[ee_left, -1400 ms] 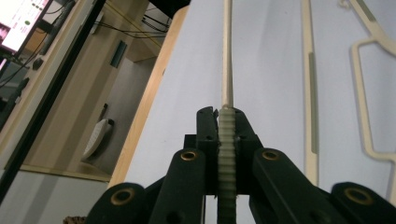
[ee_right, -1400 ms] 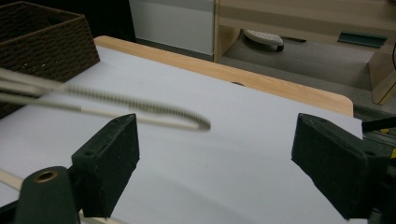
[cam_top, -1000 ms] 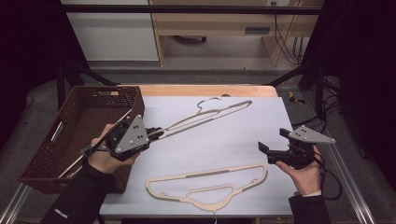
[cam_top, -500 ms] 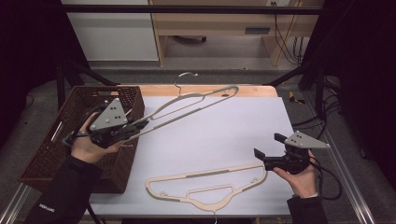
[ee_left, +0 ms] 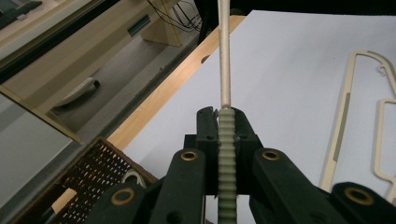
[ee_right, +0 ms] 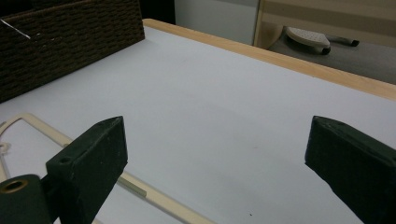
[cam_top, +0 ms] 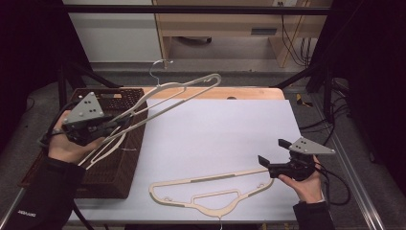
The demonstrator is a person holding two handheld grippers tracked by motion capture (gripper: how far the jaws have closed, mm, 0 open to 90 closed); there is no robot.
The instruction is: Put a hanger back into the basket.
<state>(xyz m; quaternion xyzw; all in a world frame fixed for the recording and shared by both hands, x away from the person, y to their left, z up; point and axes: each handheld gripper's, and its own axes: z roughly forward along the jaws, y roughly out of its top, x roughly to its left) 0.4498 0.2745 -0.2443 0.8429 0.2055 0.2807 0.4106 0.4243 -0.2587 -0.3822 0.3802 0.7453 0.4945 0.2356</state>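
- The worktop [cam_top: 249, 93] has a wooden top; its far edge shows as a bare wood strip.
- A white sheet [cam_top: 215, 139] covers most of it.
- A cream hanger [cam_top: 206, 191] lies flat on the sheet, near the front edge.
- A dark woven basket [cam_top: 112, 163] stands at the left end, just beside the sheet.

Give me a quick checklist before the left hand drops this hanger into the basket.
1. Left gripper shut on the raised hanger: ok.
2. Hanger lifted off the table: ok.
3. Hanger's gripped end over the basket: ok; far end reaches out past it: not ok.
4. Room inside the basket: cannot tell.
5. Right gripper open, beside the second hanger: ok.
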